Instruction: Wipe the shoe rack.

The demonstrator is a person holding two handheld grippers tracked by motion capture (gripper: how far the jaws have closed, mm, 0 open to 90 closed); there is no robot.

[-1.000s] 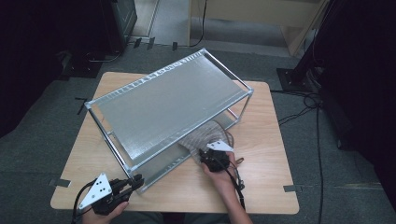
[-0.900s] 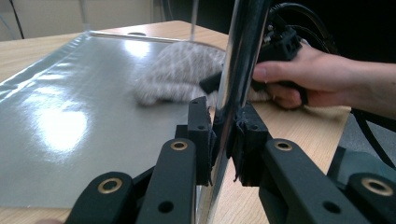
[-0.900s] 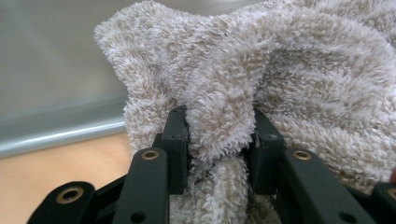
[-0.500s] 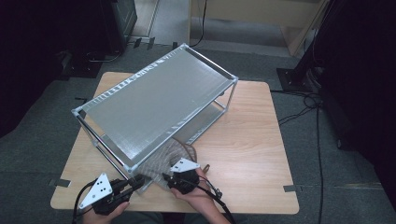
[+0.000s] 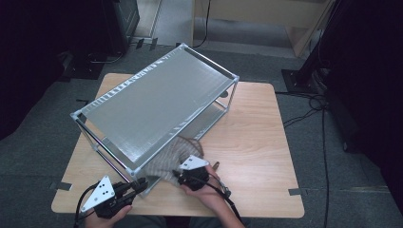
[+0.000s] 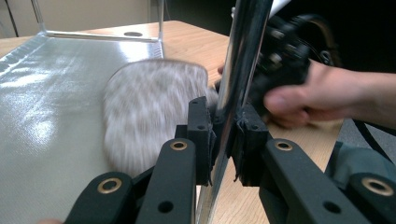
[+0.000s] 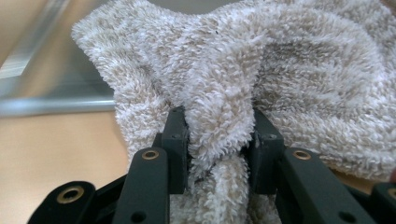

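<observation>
A two-shelf metal rack [image 5: 157, 99] with silvery shelf liners stands slantwise on the wooden table [image 5: 252, 128]. My left gripper [image 5: 141, 183] is shut on the rack's near corner post [image 6: 240, 70], with both pads pressed against the shiny tube; the left gripper [image 6: 225, 140] holds it low down. A fluffy beige towel [image 5: 170, 159] lies on the front of the lower shelf [image 6: 46, 93]. My right gripper [image 5: 177, 175] is shut on a bunched fold of the towel [image 7: 261, 60], which bulges between the pads of the right gripper [image 7: 218, 140].
The table's front edge [image 5: 190, 214] runs just below both hands. Bare tabletop lies to the right of the rack. Cables [image 5: 304, 109] trail over the floor on the right, and dark equipment stands at the back left.
My right gripper has dragged the towel leftward along the lower shelf toward the near corner. The rack has swung and shifted to the left. The left gripper has stayed on the post.
</observation>
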